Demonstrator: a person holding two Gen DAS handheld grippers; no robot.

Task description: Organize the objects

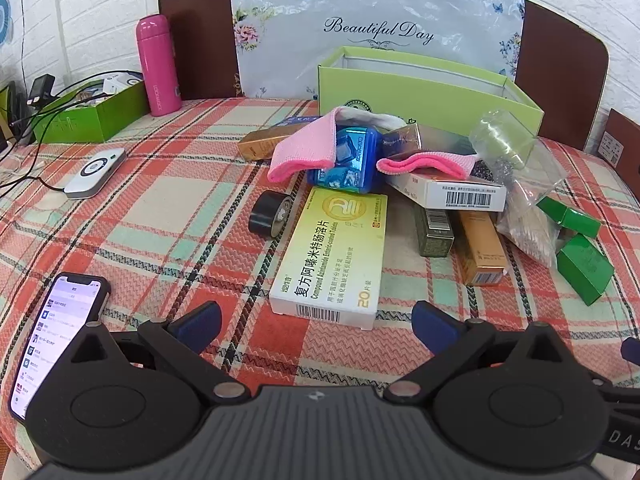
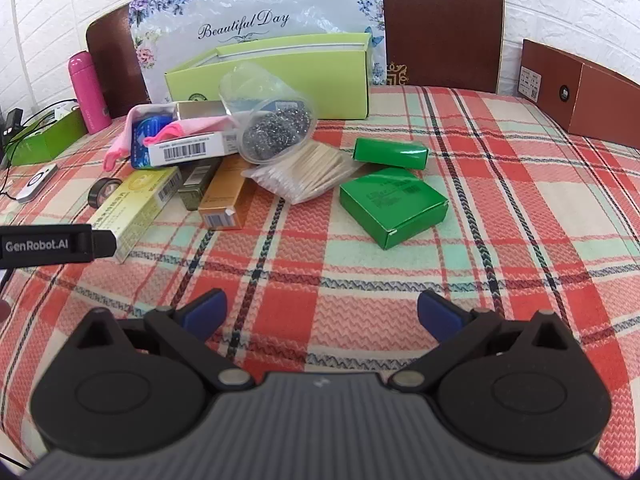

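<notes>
We hold the left claw (image 1: 316,322) and right claw (image 2: 320,312) released above the plaid worktop (image 2: 360,272), facing the yellow medicine box (image 1: 332,256) and 2 green boxes (image 2: 394,206).

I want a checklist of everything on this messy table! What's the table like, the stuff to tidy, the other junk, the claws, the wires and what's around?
Surface: plaid cloth, bare in front of both claws.
Job's things: heap of small boxes; yellow pill box nearest the left claw; two green boxes lie apart to the right; open lime box behind the heap.
Clutter: phone, tape roll, pink bottle.
Claws: left claw and right claw open, holding nothing.
Cables: black wires at the far left.
Surroundings: white brick wall, brown chair.
</notes>
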